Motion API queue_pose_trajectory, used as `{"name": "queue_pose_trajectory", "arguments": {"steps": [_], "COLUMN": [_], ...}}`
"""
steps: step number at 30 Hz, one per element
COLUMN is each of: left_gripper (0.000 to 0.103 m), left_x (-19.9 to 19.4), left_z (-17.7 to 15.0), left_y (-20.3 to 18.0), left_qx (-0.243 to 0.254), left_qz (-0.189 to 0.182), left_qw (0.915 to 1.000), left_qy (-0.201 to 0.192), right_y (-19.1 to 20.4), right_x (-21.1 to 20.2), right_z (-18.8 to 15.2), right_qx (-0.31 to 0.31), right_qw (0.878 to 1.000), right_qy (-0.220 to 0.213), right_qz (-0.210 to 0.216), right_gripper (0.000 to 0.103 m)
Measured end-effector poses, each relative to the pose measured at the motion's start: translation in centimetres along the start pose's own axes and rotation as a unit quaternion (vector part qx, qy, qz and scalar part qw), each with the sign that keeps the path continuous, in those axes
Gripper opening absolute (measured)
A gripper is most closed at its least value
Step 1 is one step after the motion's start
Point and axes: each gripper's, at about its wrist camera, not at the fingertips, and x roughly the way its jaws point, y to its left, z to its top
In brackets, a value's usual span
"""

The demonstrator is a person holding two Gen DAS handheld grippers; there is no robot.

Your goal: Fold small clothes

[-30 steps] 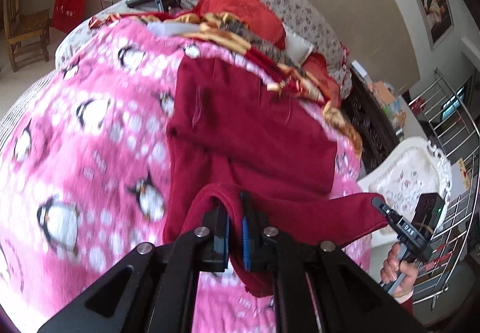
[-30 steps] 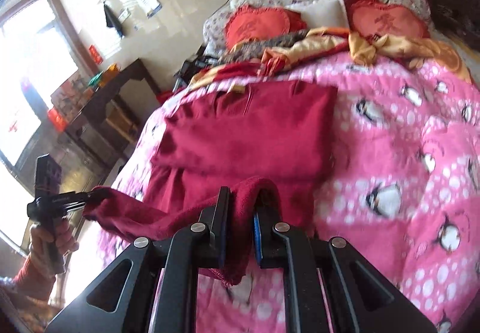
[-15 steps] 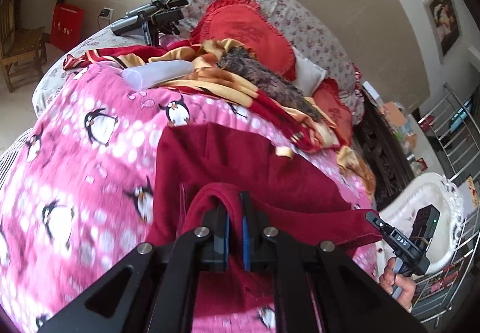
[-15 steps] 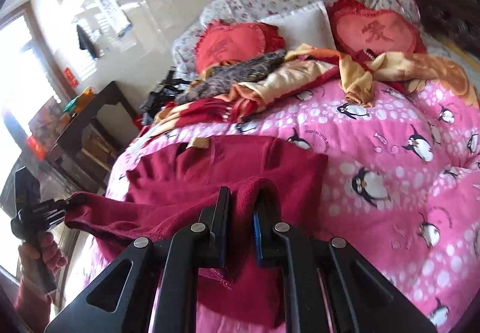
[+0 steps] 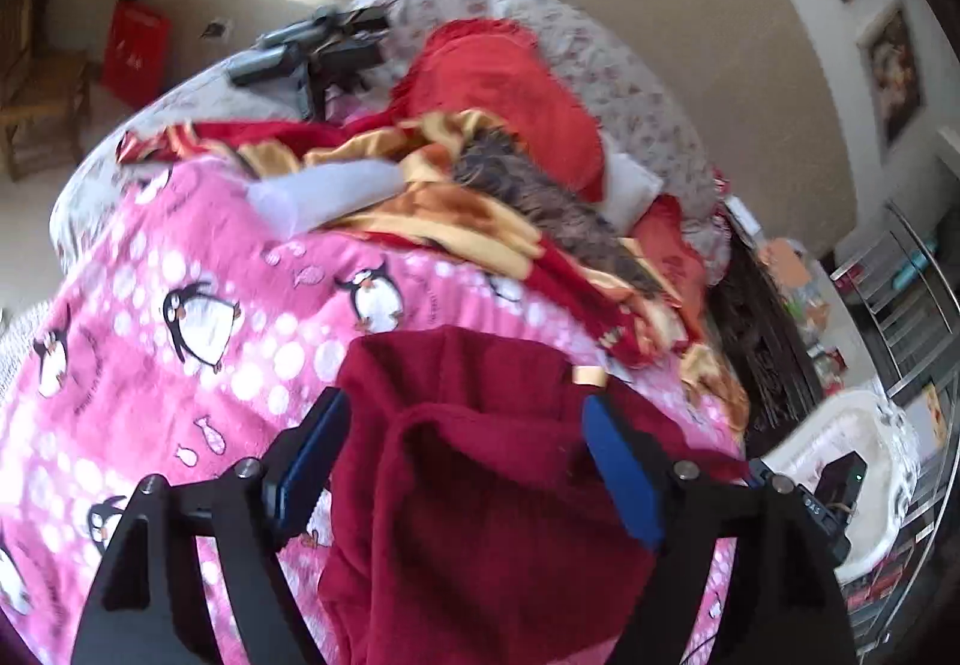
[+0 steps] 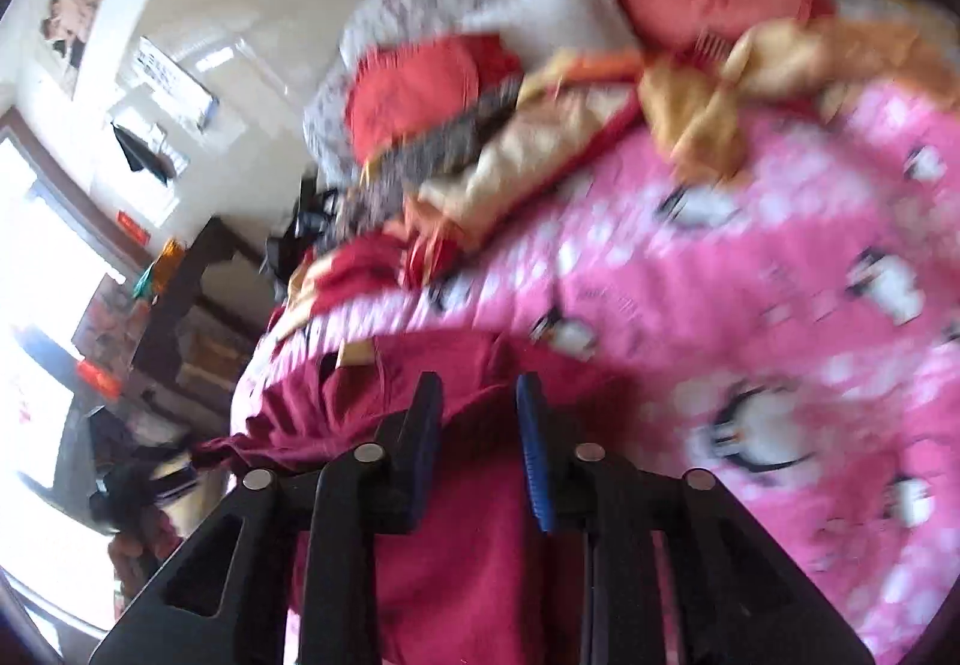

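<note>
A dark red fleece garment point(image 5: 480, 515) lies folded on the pink penguin blanket point(image 5: 180, 365), its tan collar label point(image 5: 588, 376) at the far edge. My left gripper point(image 5: 463, 401) straddles the folded edge. Its jaws are opening wide, and the blue pads stand clear of the cloth on both sides. In the blurred right wrist view the same garment point(image 6: 456, 545) runs under my right gripper point(image 6: 478, 383). Those jaws are opening a little, with a hump of cloth between them. The other gripper shows at the garment's far corner in each view.
Past the garment lie a gold and red quilt point(image 5: 456, 209), red cushions point(image 5: 510, 95), a white roll point(image 5: 324, 191) and a black device point(image 5: 318, 53). A white chair point(image 5: 852, 461) and metal rack stand right of the bed. A dark table point(image 6: 180, 293) stands by the window.
Both grippers carried the garment's near edge forward over the body toward the collar. The left jaws then sprang wide apart, and the right jaws parted slightly.
</note>
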Motion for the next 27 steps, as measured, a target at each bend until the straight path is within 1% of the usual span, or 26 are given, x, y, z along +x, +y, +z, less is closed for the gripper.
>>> {"name": "queue_pose_trajectory", "arguments": {"steps": [1, 2, 3, 4, 6, 7, 9, 11, 12, 13, 14, 15, 16, 18, 19, 20, 22, 23, 25, 26, 27], "left_gripper": [0.083, 0.083, 0.082, 0.082, 0.082, 0.082, 0.082, 0.082, 0.082, 0.082, 0.082, 0.082, 0.082, 0.082, 0.082, 0.082, 0.082, 0.082, 0.082, 0.082, 0.083], "left_x": [-0.4, -0.9, -1.0, -0.8, 0.2, 1.2, 3.1, 5.1, 5.7, 6.6, 7.8, 8.7, 9.1, 10.4, 11.0, 11.5, 11.4, 11.0, 9.7, 9.2, 8.2], "left_z": [-0.2, -0.8, -1.4, -2.1, -3.3, -4.0, -4.7, -4.6, -4.5, -4.1, -3.4, -2.8, -2.4, -1.3, -1.0, -0.6, -0.4, -0.6, -1.0, -1.2, -1.7], "left_y": [-0.3, -0.7, -1.0, -1.3, -1.9, -2.3, -2.8, -3.1, -3.2, -3.2, -2.9, -2.5, -2.2, -1.1, -0.4, 0.3, 0.7, 0.4, -0.1, -0.1, -0.1], "left_qx": [0.013, 0.030, 0.043, 0.056, 0.073, 0.085, 0.097, 0.093, 0.093, 0.092, 0.084, 0.073, 0.066, 0.040, 0.030, 0.016, 0.010, 0.020, 0.043, 0.046, 0.048], "left_qz": [-0.001, 0.006, 0.010, 0.011, 0.013, 0.021, 0.039, 0.048, 0.050, 0.061, 0.080, 0.090, 0.096, 0.127, 0.134, 0.128, 0.121, 0.120, 0.116, 0.111, 0.098], "left_qw": [0.9999, 0.9995, 0.9990, 0.9983, 0.9966, 0.9950, 0.9926, 0.9920, 0.9919, 0.9916, 0.9912, 0.9912, 0.9911, 0.9893, 0.9884, 0.9887, 0.9897, 0.9896, 0.9895, 0.9900, 0.9913], "left_qy": [0.005, 0.003, 0.004, 0.013, 0.035, 0.048, 0.062, 0.071, 0.071, 0.068, 0.064, 0.065, 0.065, 0.059, 0.066, 0.076, 0.077, 0.077, 0.075, 0.074, 0.073], "right_y": [0.0, 0.1, 0.5, 0.9, 2.3, 3.1, 4.4, 6.2, 6.5, 7.1, 7.4, 7.5, 7.2, 6.3, 5.3, 4.9, 4.5, 4.6, 4.4, 4.3, 4.2], "right_x": [-1.3, -1.7, -1.9, -1.8, -0.4, 0.7, 2.6, 5.7, 6.5, 8.1, 8.9, 9.7, 11.1, 13.0, 14.3, 14.7, 14.5, 14.1, 11.4, 10.0, 8.7], "right_z": [-0.5, -1.0, -1.8, -2.3, -3.7, -4.1, -4.3, -3.7, -3.4, -2.5, -2.0, -1.5, -0.5, 0.4, 0.8, 0.9, 1.1, 1.2, 1.0, 0.7, 0.4], "right_qx": [-0.006, -0.015, -0.031, -0.041, -0.074, -0.091, -0.115, -0.133, -0.135, -0.136, -0.140, -0.144, -0.137, -0.120, -0.102, -0.092, -0.083, -0.083, -0.081, -0.080, -0.079], "right_qw": [1.000, 1.000, 0.999, 0.999, 0.997, 0.995, 0.992, 0.988, 0.988, 0.988, 0.988, 0.988, 0.987, 0.987, 0.988, 0.989, 0.991, 0.991, 0.993, 0.993, 0.994], "right_qy": [-0.009, -0.007, 0.003, 0.011, 0.036, 0.047, 0.058, 0.071, 0.073, 0.067, 0.059, 0.048, 0.040, 0.051, 0.057, 0.056, 0.052, 0.053, 0.055, 0.052, 0.049], "right_qz": [0.008, 0.016, 0.019, 0.017, 0.010, 0.008, -0.001, 0.007, 0.005, -0.007, -0.021, -0.040, -0.069, -0.089, -0.102, -0.099, -0.091, -0.087, -0.070, -0.063, -0.059], "right_gripper": [0.007, 0.007, 0.007, 0.007, 0.007, 0.007, 0.007, 0.007, 0.007, 0.007, 0.007, 0.007, 0.007, 0.007, 0.006, 0.006, 0.006, 0.007, 0.007, 0.007, 0.008]}}
